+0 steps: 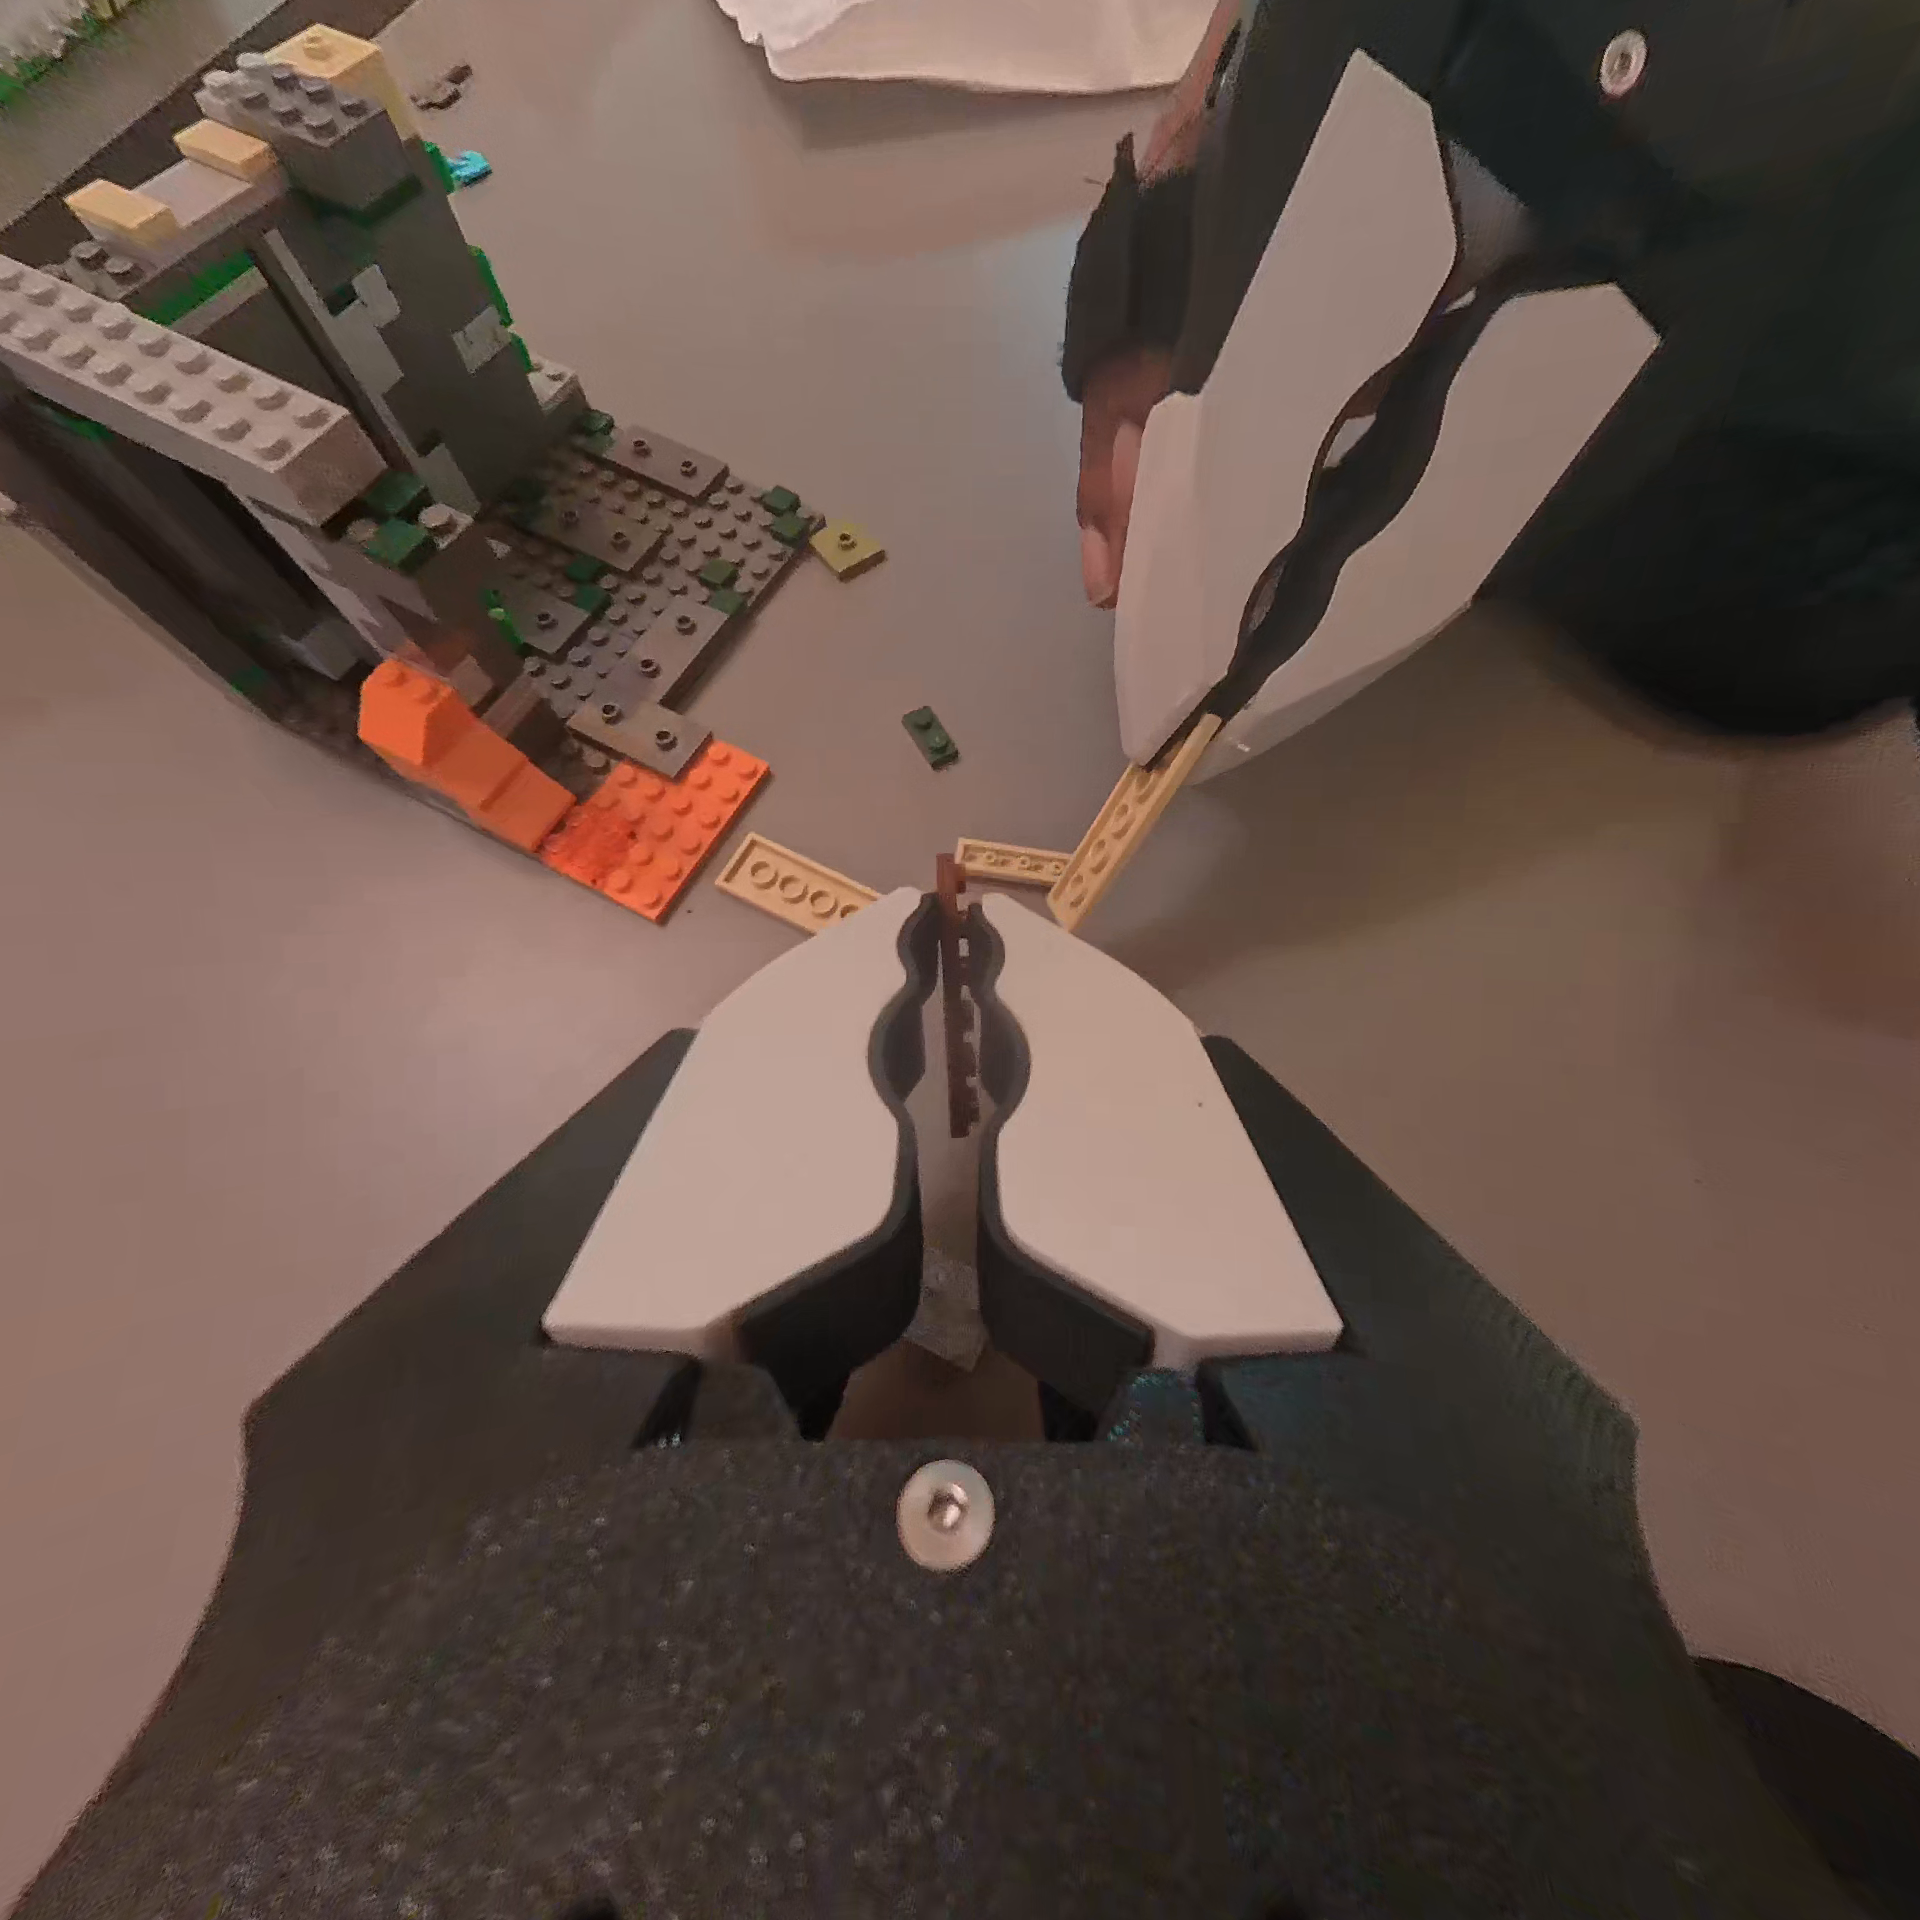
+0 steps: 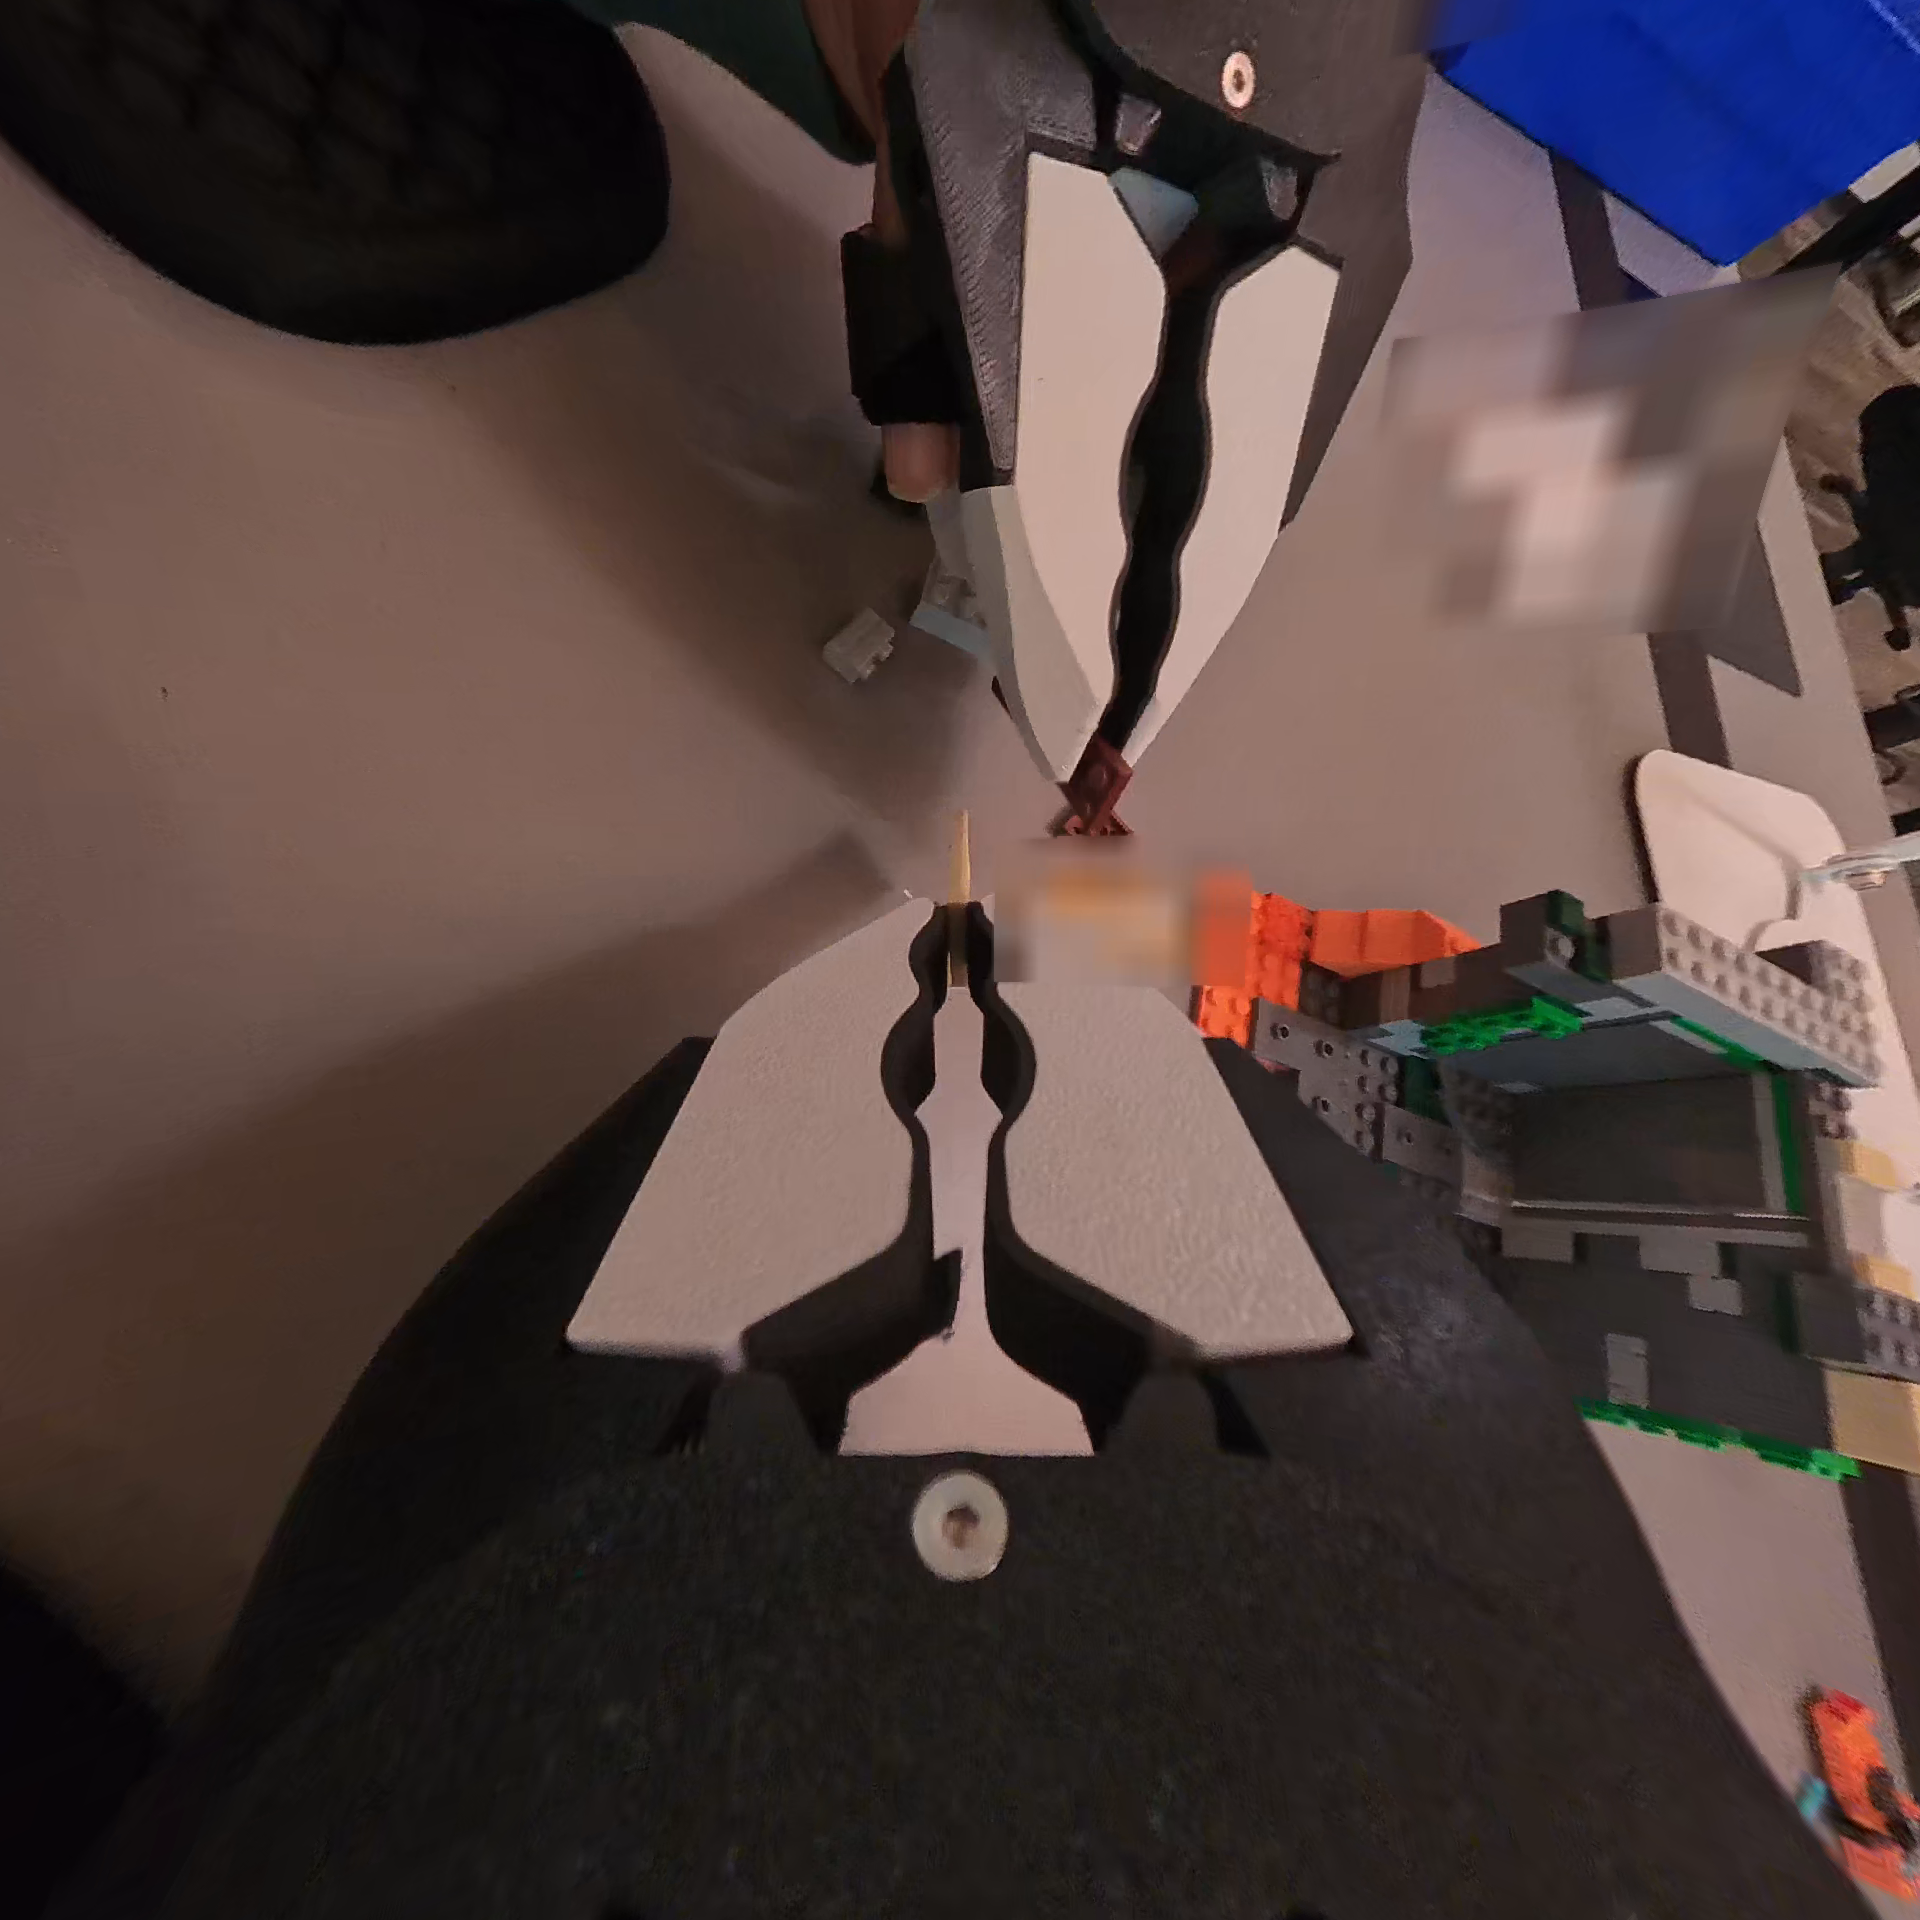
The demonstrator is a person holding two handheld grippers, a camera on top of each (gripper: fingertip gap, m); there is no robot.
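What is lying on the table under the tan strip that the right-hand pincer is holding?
Under the tan plate in the right gripper lies another tan plate, flat on the grey table. Its far end is covered, and the near edge hides behind the left gripper.

Smooth grey matte tabletop [image 1: 1455, 1039] under warm, dim lighting. Black office chair [image 2: 1886, 499] and blue panel [image 2: 1683, 114] stand beyond its far edge.
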